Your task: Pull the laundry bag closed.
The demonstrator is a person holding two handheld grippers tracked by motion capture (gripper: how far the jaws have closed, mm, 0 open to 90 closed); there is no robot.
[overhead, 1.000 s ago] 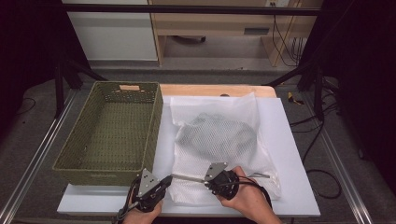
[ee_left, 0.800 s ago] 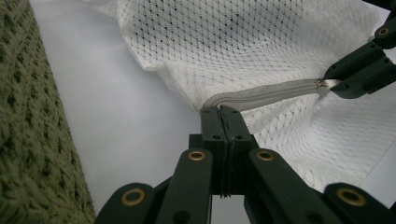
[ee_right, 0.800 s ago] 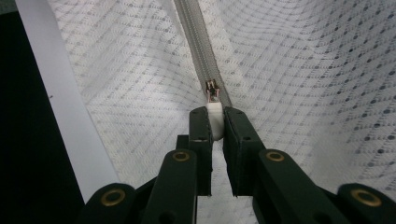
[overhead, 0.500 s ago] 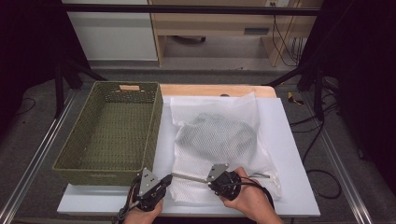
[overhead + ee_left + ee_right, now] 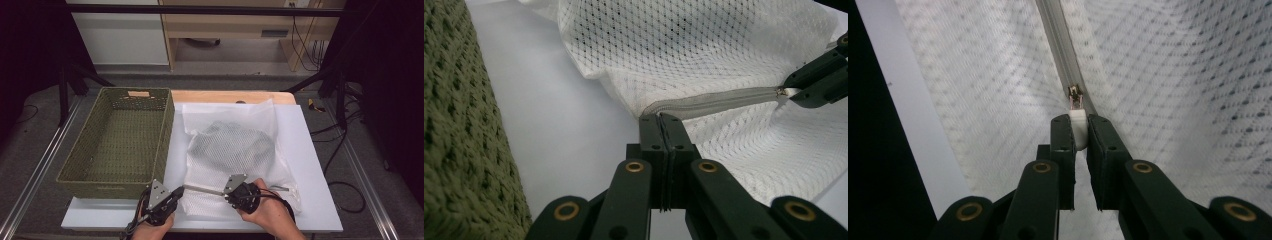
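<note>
Nearest to the person, the left gripper [image 5: 176, 193] is clamped on the end of the zipper [image 5: 719, 100] at the near left corner of the mesh laundry bag [image 5: 235, 150]; in the left gripper view its jaws meet with only the thin fabric edge between them. A little to the right, the right gripper [image 5: 229, 193] pinches the white zipper pull [image 5: 1077, 122], its jaws standing narrow around that small tab. Between the two grippers the zipper is stretched in a straight line along the near edge of the bag.

The bag lies flat on the white table [image 5: 310, 150], just beside the green woven basket [image 5: 120, 145], and a dark garment [image 5: 227, 145] shows through the net.

The bag looks light and very soft, so it will probably fold and follow any pull unless one end is held firm. The net can catch on the jaws and may tear under a hard tug. The good places to hold seem to be the stiffer zipper tape and the pull tab, as now. The tab is small and smooth, so it could slip out.
</note>
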